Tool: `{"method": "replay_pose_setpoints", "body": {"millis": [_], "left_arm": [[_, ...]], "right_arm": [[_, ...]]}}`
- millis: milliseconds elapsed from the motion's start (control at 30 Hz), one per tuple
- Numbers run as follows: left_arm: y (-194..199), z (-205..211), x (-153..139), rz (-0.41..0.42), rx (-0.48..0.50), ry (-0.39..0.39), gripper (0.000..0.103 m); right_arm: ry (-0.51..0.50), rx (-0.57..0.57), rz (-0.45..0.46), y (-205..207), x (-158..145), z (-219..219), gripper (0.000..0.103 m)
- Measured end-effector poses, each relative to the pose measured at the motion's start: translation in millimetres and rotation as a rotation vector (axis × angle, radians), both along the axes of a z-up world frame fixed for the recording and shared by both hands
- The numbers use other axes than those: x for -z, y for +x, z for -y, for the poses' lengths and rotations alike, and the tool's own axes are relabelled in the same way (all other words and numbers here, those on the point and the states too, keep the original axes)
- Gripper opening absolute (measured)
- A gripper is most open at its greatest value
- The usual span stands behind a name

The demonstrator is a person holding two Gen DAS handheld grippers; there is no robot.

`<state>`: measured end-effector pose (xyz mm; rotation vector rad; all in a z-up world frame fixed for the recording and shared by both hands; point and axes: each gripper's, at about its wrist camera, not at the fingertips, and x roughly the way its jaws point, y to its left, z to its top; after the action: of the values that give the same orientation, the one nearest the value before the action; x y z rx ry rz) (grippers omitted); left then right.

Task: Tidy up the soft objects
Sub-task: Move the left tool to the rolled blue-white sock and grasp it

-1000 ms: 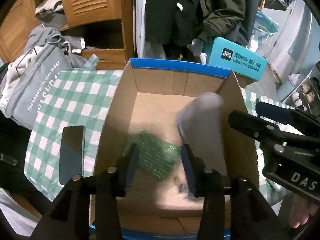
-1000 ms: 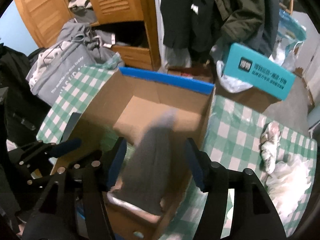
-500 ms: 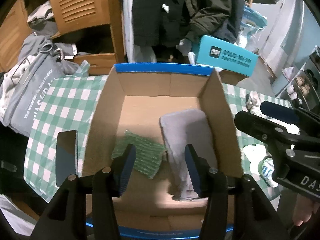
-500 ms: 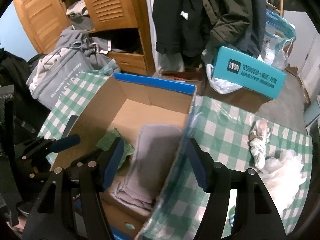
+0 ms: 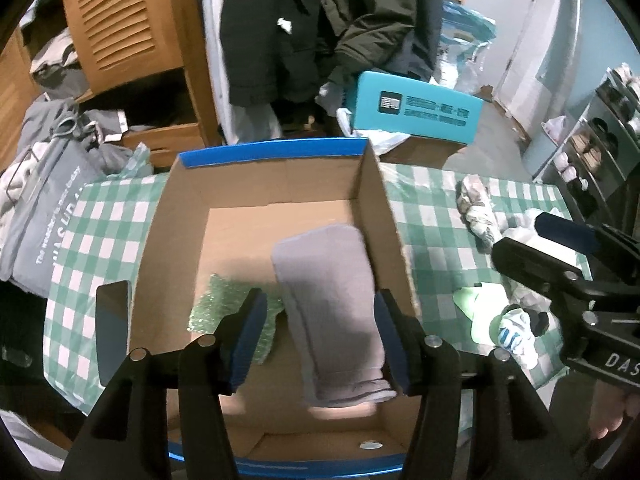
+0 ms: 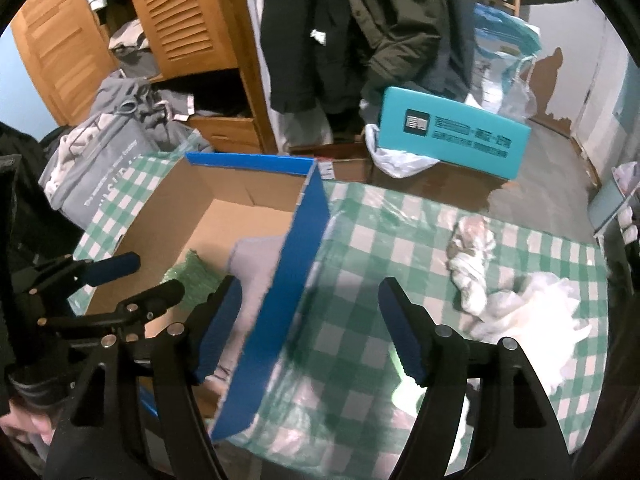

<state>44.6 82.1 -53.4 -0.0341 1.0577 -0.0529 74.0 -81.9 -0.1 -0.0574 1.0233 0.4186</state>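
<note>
A folded grey cloth [image 5: 332, 304] lies in the open cardboard box [image 5: 276, 184] beside a green bubble-wrap piece [image 5: 218, 304]. My left gripper [image 5: 318, 332] hovers above the cloth, its jaws opening, pads clear of it. In the right wrist view the box's blue-edged side wall [image 6: 296, 264] runs between the fingers of my right gripper [image 6: 310, 328], whose jaws are opening and hold nothing. On the green checked cloth [image 6: 400, 248] to the right lie a crumpled grey-white rag [image 6: 470, 264], a white bag [image 6: 536, 312], a light green item [image 5: 480, 312] and a white and blue sock [image 5: 516, 332].
A dark phone [image 5: 112, 328] lies on the checked cloth left of the box. Behind stand a teal carton [image 6: 452, 132], a wooden wardrobe [image 6: 180, 28] with hanging coats [image 6: 360, 32], and a grey bag [image 6: 100, 160] at left. A shelf rack [image 5: 600, 148] stands far right.
The grey cloth dropped from between the grippers and now lies flat in the box. Both grippers opened wider and drew back to the right; the right one now straddles the box wall.
</note>
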Motion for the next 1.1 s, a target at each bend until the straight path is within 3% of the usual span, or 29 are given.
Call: {"method": "replay_pose_setpoints", "body": {"millis": [233, 333, 567, 1100], "left_arm": [[3, 25, -1, -0.008, 0.046, 0.016, 0.059], [4, 35, -2, -0.006, 0.061, 0.018, 0.065], [5, 63, -2, -0.009, 0.109, 0.036, 0.069], [-1, 136, 19, -0.070, 0.236, 0.064, 0.071]], "right_arm": [[-0.020, 0.029, 0.036, -8, -7, 30, 0.077], [-0.019, 0.045, 0.034, -9, -8, 46, 0.077], [-0.033, 0.100, 0.030, -10, -5, 82, 0.078], [-0.029, 0.243, -0.011, -16, 10, 162, 0.078]]}}
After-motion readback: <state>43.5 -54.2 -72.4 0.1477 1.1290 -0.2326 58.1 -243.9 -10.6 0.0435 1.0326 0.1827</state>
